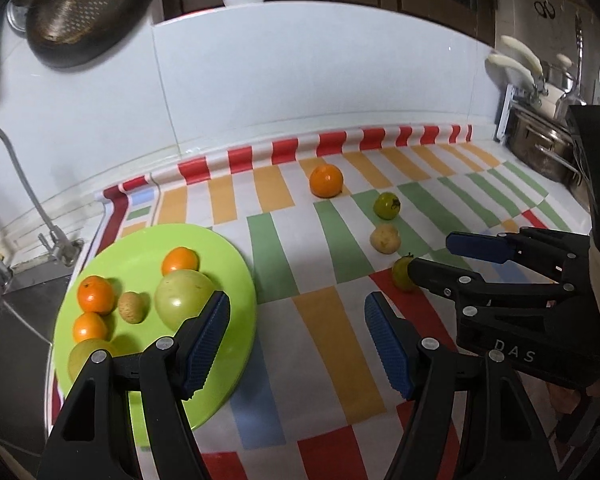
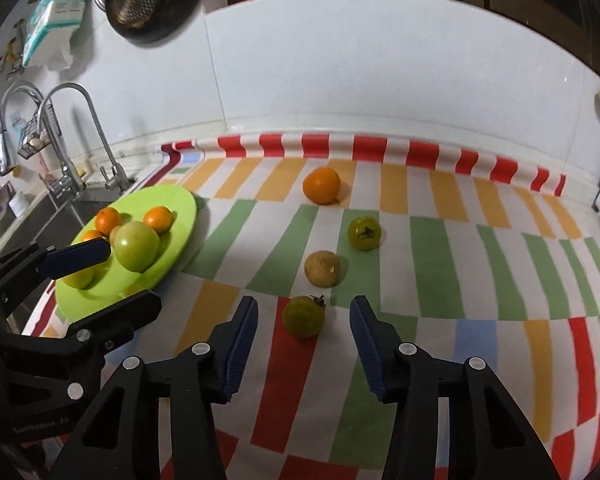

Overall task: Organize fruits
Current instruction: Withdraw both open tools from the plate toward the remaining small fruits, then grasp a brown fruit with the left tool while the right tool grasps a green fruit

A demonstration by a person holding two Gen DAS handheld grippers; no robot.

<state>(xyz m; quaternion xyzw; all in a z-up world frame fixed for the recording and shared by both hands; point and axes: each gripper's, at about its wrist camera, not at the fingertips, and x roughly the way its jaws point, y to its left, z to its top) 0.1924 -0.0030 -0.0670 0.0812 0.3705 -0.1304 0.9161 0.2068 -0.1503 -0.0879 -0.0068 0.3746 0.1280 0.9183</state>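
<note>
A lime green plate [image 1: 236, 280] [image 2: 180, 208] at the left holds three oranges, a big green tomato [image 1: 184, 296] [image 2: 137, 246], a small tan fruit [image 1: 132, 307] and a yellow-green fruit [image 1: 86, 354]. On the cloth lie an orange [image 1: 326, 181] [image 2: 321, 185], a green tomato [image 1: 387, 205] [image 2: 364, 233], a tan fruit [image 1: 385, 239] [image 2: 322, 268] and a small green fruit [image 1: 402, 276] [image 2: 304, 317]. My left gripper [image 1: 296, 344] [image 2: 100, 276] is open and empty by the plate's near edge. My right gripper [image 2: 303, 344] [image 1: 432, 254] is open around the small green fruit.
A striped cloth [image 2: 440, 264] covers the counter. A sink with taps [image 2: 72, 168] lies left of the plate. A colander [image 1: 84, 4] hangs on the white tiled wall. Steel pots [image 1: 540, 152] stand at the far right.
</note>
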